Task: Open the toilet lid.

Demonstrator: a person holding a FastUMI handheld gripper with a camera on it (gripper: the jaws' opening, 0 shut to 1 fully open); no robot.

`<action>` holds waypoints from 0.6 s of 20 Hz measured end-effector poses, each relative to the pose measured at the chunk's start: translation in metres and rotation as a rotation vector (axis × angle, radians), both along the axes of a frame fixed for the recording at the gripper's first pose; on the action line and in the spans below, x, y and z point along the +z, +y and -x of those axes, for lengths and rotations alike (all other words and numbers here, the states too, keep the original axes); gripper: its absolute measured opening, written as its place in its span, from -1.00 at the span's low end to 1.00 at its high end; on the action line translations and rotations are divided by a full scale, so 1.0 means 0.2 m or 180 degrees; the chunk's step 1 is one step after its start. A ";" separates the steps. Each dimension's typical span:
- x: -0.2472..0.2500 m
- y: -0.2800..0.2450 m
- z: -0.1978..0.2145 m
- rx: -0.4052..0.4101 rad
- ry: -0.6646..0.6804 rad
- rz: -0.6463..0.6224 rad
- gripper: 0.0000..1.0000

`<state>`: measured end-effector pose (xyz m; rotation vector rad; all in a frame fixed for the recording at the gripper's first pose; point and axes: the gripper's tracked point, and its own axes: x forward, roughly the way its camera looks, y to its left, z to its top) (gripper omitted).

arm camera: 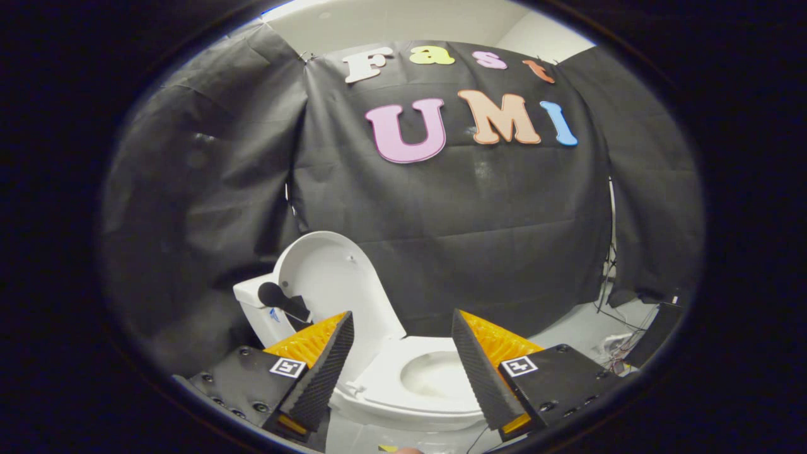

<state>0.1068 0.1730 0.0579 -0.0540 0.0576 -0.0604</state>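
Observation:
A white toilet stands on the floor below and ahead of my gripper [402,325]. Its lid [334,277] is raised upright and leans back against the cistern [255,302]. The seat ring [403,394] lies down around the open bowl [435,375], which shows between my fingers. A black knob-like part [277,296] sits beside the lid on the cistern side. My gripper is open, with a wide gap between the fingers [325,366] and nothing held. It hovers above the bowl without touching the toilet.
Black cloth walls close in the booth behind and to both sides of the toilet. On the pale floor to the right lie loose cables [615,353] and a dark box [656,331].

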 end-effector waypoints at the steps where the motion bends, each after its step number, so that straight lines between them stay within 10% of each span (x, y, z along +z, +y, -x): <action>1: 0.00 0.01 0.00 0.0017 0.0009 0.0001 0.93; 12: 0.00 0.00 0.01 -0.0001 0.0014 -0.0005 0.93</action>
